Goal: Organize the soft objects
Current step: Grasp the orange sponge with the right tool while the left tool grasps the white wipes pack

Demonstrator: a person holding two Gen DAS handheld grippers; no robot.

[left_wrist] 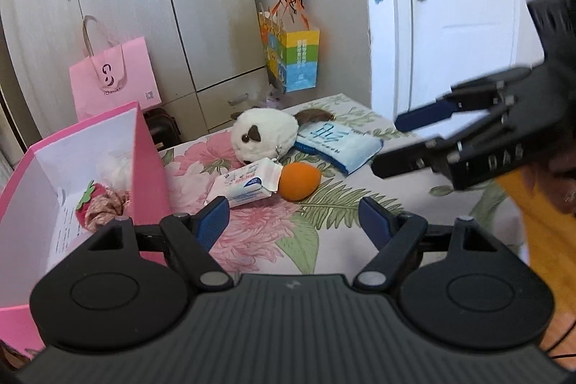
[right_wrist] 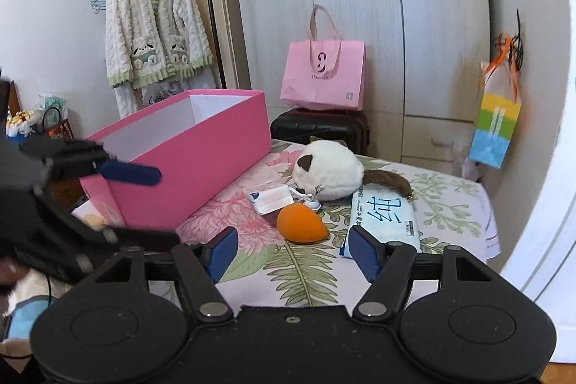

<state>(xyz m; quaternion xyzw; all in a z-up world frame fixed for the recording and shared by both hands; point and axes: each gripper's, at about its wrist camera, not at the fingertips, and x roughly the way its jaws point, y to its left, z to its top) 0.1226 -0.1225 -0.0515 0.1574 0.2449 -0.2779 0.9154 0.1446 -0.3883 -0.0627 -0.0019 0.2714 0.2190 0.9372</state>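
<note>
An orange teardrop sponge [left_wrist: 299,181] [right_wrist: 300,224] lies on the floral cloth, beside a small white tissue pack [left_wrist: 244,184] [right_wrist: 269,198]. A white plush cat [left_wrist: 264,134] [right_wrist: 325,170] and a blue-white wipes pack [left_wrist: 336,143] [right_wrist: 383,218] lie behind them. An open pink box [left_wrist: 144,146] [right_wrist: 201,153] at the left holds a strawberry plush [left_wrist: 99,207]. My left gripper [left_wrist: 293,220] is open and empty, near the box. My right gripper [right_wrist: 293,252] is open and empty, just short of the sponge; it also shows in the left wrist view [left_wrist: 390,146].
A pink paper bag [right_wrist: 322,74] stands on a dark suitcase [right_wrist: 320,128] before the wardrobe. A colourful gift bag [left_wrist: 293,58] hangs at the right. A white door [left_wrist: 450,6] is at the far right. A cardigan [right_wrist: 154,27] hangs on a rack at the left.
</note>
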